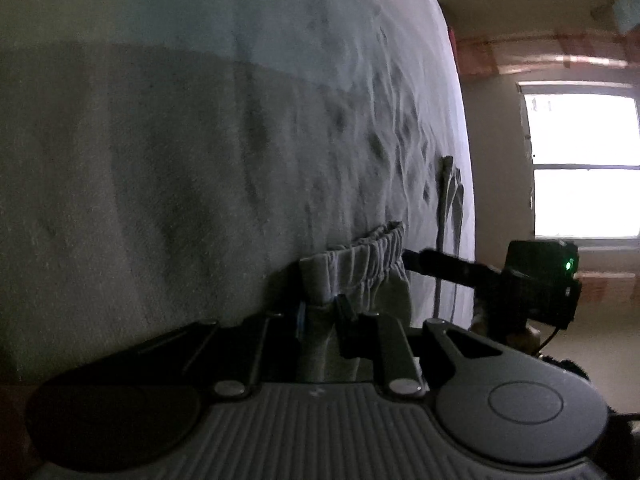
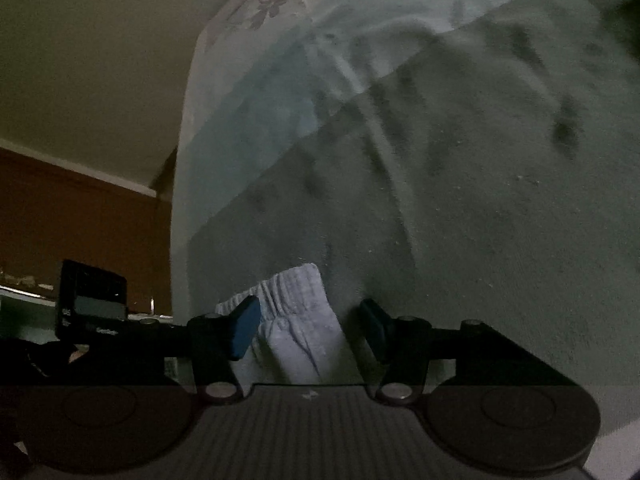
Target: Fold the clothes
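Left gripper [image 1: 320, 312] pinches the shorts' waistband [image 1: 360, 256]; right gripper [image 2: 310, 328] gapes around its other end, near the bed [image 1: 160, 160] edge.

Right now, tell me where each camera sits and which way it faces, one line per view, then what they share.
Left wrist: sits on the left tool, looks slanting down along its fingers across the grey bedcover to a window; its fingers are shut on the garment's waistband.
Right wrist: sits on the right tool, looks down over the same bedcover; its fingers straddle the waistband without pressing.
Shared: bedcover, waistband; each shows the other tool at its edge.
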